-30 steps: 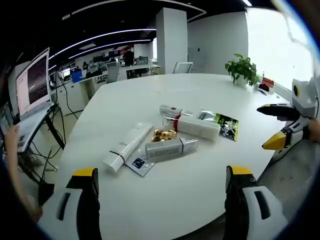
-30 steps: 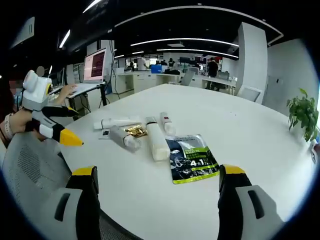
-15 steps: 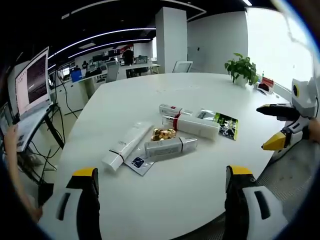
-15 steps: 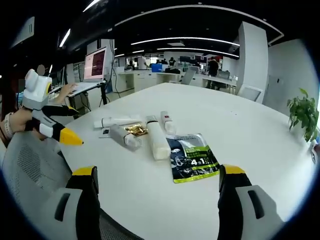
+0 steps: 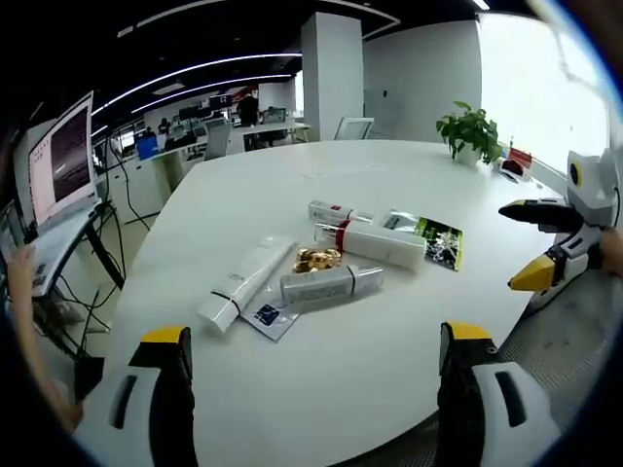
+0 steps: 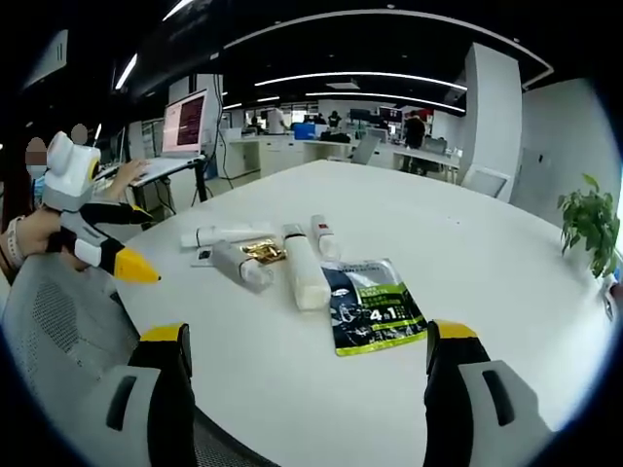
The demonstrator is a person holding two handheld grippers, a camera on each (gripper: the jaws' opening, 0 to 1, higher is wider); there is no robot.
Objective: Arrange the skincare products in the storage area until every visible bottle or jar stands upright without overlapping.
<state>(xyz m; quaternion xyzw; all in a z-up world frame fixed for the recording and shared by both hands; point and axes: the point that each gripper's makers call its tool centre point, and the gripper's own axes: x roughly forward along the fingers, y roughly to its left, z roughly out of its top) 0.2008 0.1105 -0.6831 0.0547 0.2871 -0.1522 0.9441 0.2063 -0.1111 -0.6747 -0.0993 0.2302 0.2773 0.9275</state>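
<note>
A large white oval desk (image 5: 321,389) sits in an open-plan office with a dark ceiling crossed by curved light strips. A white pillar (image 5: 332,78) stands at the top centre of the left gripper view, with rows of workstations behind it. A potted plant (image 5: 471,132) sits at the desk's far edge, upper right. A monitor (image 5: 64,161) on a stand is at the left edge, with a person's hand (image 5: 21,272) below it.

The skincare products lie flat in a loose cluster near the middle of the left gripper view. A long white tube (image 5: 246,284) lies lower left. A grey tube (image 5: 329,284) lies just right of it, with a small sachet (image 5: 269,317) beside its lower end. A gold wrapper (image 5: 316,260) sits between the tubes. A white bottle (image 5: 370,244) with a red band lies above, and a smaller tube (image 5: 331,211) beyond it. A green and black packet (image 5: 429,240) lies to the right, partly under the bottle.

The left tongs (image 5: 316,355) hover at the bottom of the frame, spread wide and holding nothing, near the desk's edge. The right tongs (image 6: 307,350) are likewise spread wide and unloaded in the right gripper view, where the packet (image 6: 373,307) lies nearest. A mesh chair (image 6: 58,341) is at lower left of that view.
</note>
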